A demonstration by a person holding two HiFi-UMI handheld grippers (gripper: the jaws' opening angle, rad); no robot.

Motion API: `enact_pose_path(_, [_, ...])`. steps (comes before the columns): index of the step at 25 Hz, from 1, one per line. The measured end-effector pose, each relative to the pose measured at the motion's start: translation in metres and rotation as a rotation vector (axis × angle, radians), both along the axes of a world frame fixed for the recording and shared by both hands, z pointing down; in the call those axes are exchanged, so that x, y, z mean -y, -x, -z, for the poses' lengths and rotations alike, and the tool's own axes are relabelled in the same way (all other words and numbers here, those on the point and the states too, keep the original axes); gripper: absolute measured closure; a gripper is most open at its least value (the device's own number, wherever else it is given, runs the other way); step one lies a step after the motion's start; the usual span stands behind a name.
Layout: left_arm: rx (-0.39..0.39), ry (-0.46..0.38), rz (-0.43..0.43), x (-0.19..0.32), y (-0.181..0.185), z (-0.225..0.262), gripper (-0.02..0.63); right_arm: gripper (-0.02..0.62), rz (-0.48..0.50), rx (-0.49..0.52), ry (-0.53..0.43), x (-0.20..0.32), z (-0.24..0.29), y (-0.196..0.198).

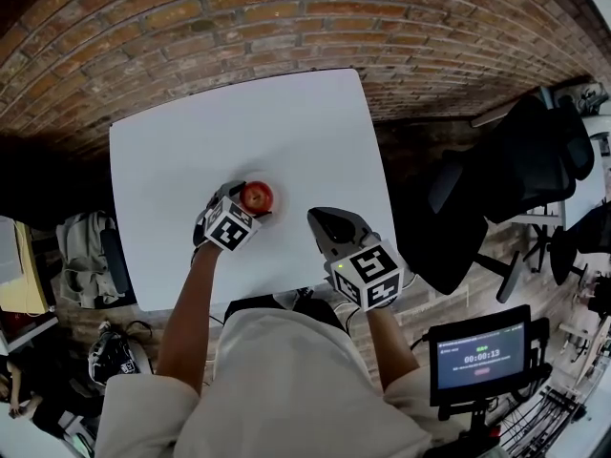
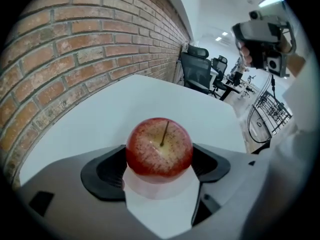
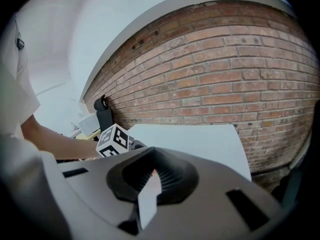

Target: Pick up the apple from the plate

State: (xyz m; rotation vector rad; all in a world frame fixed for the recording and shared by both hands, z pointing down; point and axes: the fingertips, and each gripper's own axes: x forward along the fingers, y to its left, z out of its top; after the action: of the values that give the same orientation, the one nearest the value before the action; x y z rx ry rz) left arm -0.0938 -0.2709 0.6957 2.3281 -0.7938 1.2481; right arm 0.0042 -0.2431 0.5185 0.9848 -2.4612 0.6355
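A red apple (image 1: 256, 197) with a thin stem sits between the jaws of my left gripper (image 1: 246, 202) over the white table (image 1: 286, 122). In the left gripper view the apple (image 2: 159, 146) fills the gap, and both dark pads (image 2: 107, 171) press on its sides. No plate shows in any view. I cannot tell whether the apple rests on the table or hangs just above it. My right gripper (image 1: 325, 223) hovers near the table's front right edge, its jaws nearly together with nothing between them (image 3: 149, 184). In the right gripper view the left gripper's marker cube (image 3: 115, 140) is at the left.
A brick floor (image 1: 239, 17) surrounds the table. Black office chairs (image 1: 516, 170) stand to the right, and a small screen (image 1: 477, 356) is at the lower right. Bags and a backpack (image 1: 86, 256) lie to the left of the table.
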Motion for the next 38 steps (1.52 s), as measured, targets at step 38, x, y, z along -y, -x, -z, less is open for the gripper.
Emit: enact_pose_path(38, [-0.069, -0.262, 0.183, -0.055, -0.004, 0.116, 0.206, 0.594, 0.1, 0.052, -0.176, -0.039, 0.07, -0.01])
